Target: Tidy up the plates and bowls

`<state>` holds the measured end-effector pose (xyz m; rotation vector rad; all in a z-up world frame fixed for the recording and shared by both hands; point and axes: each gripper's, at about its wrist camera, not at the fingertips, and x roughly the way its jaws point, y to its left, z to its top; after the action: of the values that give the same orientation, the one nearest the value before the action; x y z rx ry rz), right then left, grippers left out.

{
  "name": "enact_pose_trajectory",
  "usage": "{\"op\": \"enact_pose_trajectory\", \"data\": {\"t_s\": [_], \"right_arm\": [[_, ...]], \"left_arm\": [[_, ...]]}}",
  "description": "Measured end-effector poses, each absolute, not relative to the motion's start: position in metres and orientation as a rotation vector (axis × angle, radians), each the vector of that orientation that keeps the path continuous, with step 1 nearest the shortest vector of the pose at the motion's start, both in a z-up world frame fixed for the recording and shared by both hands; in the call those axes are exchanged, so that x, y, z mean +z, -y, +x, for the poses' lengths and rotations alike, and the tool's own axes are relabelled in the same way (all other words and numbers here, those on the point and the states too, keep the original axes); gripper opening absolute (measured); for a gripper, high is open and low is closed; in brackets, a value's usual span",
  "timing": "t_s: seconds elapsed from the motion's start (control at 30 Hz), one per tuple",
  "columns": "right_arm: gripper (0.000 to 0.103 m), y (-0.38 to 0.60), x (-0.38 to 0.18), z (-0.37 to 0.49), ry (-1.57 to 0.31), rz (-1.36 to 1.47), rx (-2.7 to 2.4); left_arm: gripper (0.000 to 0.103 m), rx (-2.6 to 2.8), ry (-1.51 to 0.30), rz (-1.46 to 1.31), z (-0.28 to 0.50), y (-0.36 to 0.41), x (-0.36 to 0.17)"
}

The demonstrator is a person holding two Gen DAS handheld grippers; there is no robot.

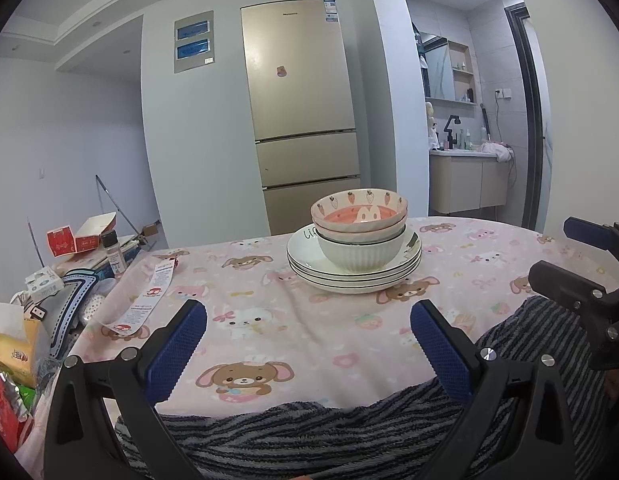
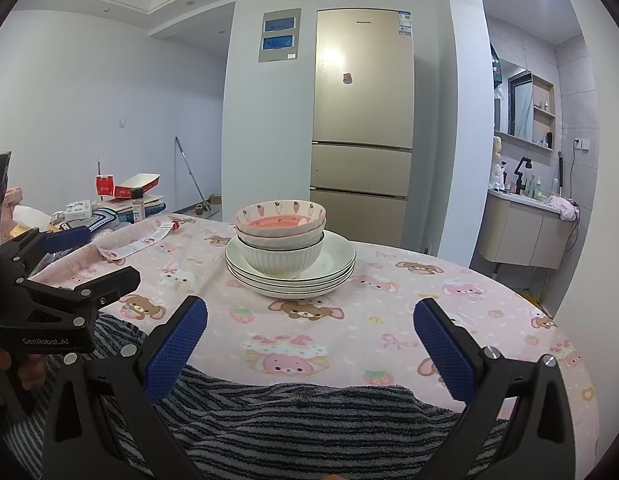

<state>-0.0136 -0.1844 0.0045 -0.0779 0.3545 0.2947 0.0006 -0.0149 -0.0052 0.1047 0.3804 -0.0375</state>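
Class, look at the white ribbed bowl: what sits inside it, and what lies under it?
Inside the white ribbed bowl nest two pink carrot-patterned bowls. Under it lies a stack of white plates, about four by the rims, on the tablecloth. The ribbed bowl's interior is covered.

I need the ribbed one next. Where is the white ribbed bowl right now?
In both views the white ribbed bowl sits mid-table on the stack of white plates, under two pink carrot-print bowls, ahead of both open grippers.

Hidden and cut-off parts ahead of the tools

We cannot count the stacked plates [image 1: 353, 276] for sure; the white bowl [image 2: 283, 258] hides their centres, and the striped towel [image 1: 309, 436] covers the near table [image 2: 449, 292] edge.
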Motion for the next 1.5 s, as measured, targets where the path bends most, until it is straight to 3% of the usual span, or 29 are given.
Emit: {"op": "enact_pose_trajectory", "data": {"t_s": [1.5], "right_arm": [[0.103, 0.1853, 0.0041, -0.0130, -0.370, -0.073, 0.299]], "left_arm": [[0.103, -0.045, -0.407, 0.132, 0.0073, 0.0184, -0.0107]]}}
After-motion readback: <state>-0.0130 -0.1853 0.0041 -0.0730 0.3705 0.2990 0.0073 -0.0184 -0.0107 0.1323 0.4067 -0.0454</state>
